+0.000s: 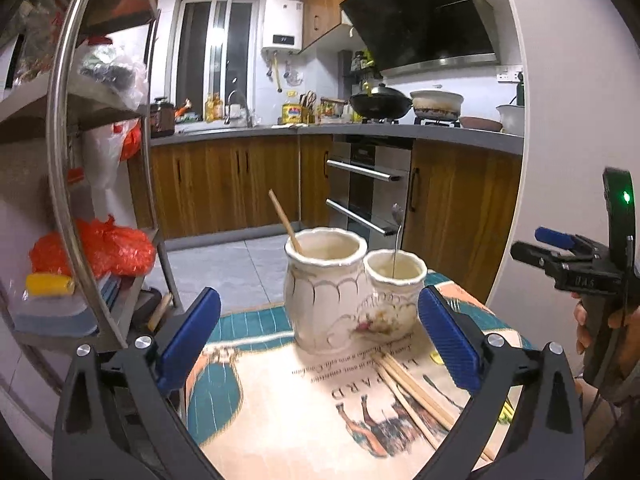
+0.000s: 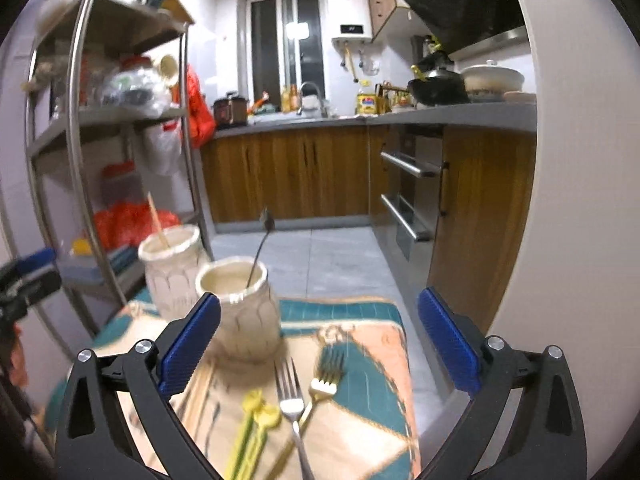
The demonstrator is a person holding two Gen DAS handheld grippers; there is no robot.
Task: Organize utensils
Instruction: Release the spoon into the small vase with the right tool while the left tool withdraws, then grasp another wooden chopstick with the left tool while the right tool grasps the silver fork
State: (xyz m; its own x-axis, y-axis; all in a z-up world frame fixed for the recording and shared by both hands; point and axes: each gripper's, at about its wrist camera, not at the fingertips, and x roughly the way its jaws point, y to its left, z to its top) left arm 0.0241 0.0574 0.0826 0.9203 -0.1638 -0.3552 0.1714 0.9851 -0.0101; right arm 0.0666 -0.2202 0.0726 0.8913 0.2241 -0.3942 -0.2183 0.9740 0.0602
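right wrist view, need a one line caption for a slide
Open right gripper hovers over a silver fork and gold fork lying near two ceramic jars.

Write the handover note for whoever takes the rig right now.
Left gripper: open, empty, facing the two jars.
Right gripper: open, empty, above the forks.
Done: one chopstick stands in the taller jar; one spoon stands in the shorter jar.
Left: loose chopsticks on the cloth in front of the jars; silver fork, gold fork and two yellow-green utensils lying near the right gripper.
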